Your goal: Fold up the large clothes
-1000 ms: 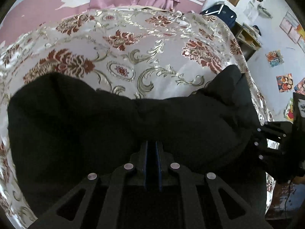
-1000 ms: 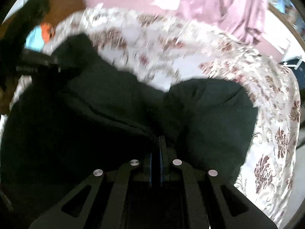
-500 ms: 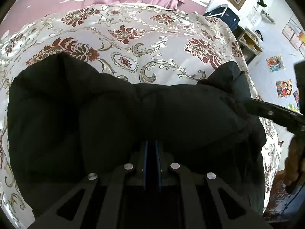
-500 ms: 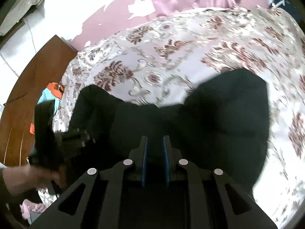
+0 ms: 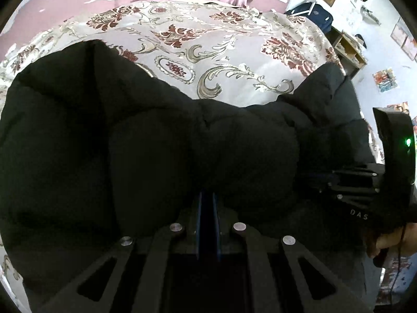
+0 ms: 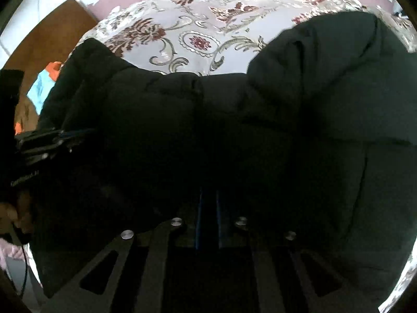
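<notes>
While the big black padded jacket (image 5: 161,151) lies across the near part of the bed, its bulky quilted body fills most of both wrist views. In the left wrist view, the far left part of the jacket is a wide puffed lobe that rises over the shiny cream bedspread with dark red flowers and golden scrolls (image 5: 208,60). In the middle the fabric is gathered into a narrow waist, and just below this the left gripper (image 5: 207,208) has its two blue-lined fingers close together with only a thin gap; the jacket edge sits at their tips, so they seem to be clamped on the padded cloth. Further right, another lobe of the jacket reaches toward the bed edge, and there the right gripper (image 5: 323,178) comes in from the side, its tips buried in the fabric. At the far right a person's hand (image 5: 385,242) is holding the handle of that tool. In the right wrist view, the left gripper (image 6: 75,135) appears at the left edge, touching the jacket (image 6: 286,130), and behind it stands a brown wooden board (image 6: 39,47). In the centre the right gripper (image 6: 208,208) shows its fingers near each other, but the place is too dark, so I cannot tell whether cloth is between them. The bedspread (image 6: 198,26) is visible above the jacket.
</notes>
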